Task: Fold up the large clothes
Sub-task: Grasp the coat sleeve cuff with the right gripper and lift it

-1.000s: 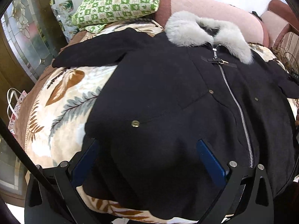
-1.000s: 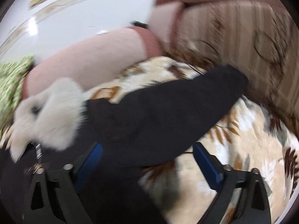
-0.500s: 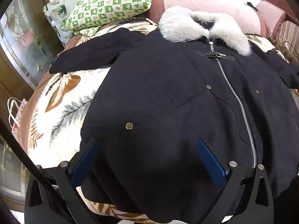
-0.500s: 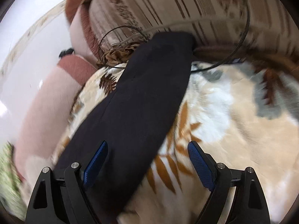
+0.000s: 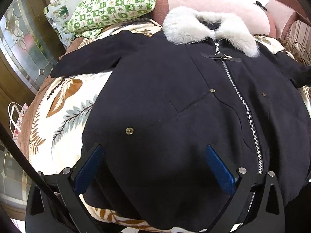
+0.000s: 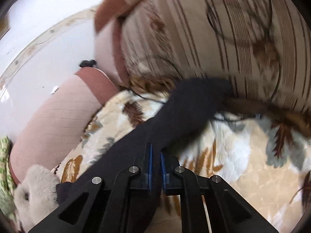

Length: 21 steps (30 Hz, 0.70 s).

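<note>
Across a leaf-print blanket (image 5: pixel 64 104), black coat (image 5: pixel 175 101) spread flat and zipped, grey fur collar (image 5: pixel 206 29) toward pink cushions (image 5: pixel 213 3), left gripper (image 5: pixel 153 167) wide open above its hem, right gripper (image 6: pixel 155 165) clamped on its sleeve (image 6: pixel 190 104)
</note>
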Available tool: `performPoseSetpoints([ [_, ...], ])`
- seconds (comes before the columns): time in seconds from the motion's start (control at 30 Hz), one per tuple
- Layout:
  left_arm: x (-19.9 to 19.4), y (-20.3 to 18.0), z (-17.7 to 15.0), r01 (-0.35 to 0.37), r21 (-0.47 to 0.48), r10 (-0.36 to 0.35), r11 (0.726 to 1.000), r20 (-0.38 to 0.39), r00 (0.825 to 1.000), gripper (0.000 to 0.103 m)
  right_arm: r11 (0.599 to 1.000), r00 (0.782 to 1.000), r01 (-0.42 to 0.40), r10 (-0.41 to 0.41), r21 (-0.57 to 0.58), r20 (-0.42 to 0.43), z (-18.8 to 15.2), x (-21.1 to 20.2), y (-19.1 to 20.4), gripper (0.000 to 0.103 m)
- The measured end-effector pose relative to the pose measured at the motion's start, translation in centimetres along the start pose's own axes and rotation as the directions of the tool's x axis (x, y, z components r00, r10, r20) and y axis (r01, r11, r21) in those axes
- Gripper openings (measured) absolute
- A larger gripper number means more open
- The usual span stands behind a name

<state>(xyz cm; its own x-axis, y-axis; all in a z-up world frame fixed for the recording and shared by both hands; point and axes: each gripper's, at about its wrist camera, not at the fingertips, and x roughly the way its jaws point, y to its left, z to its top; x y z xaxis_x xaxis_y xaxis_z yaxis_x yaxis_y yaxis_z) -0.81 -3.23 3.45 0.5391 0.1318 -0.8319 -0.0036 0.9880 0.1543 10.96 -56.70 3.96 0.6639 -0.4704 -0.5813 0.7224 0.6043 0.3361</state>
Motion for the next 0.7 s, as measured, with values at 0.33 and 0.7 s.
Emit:
performPoseSetpoints([
  [0.33,-0.4,0.3,-0.1,-0.009,-0.014,0.009,1.0,0.001,1.0,0.103,0.997,0.989,0.021,-0.01,0.077,-0.145,-1.5,4.1,-3.0,0.06],
  [0.7,-0.8,0.3,-0.1,-0.017,-0.025,0.018,1.0,0.017,1.0,0.103,0.974,1.0,-0.013,0.019,-0.227,0.022,-1.6,0.0,4.4,0.01],
])
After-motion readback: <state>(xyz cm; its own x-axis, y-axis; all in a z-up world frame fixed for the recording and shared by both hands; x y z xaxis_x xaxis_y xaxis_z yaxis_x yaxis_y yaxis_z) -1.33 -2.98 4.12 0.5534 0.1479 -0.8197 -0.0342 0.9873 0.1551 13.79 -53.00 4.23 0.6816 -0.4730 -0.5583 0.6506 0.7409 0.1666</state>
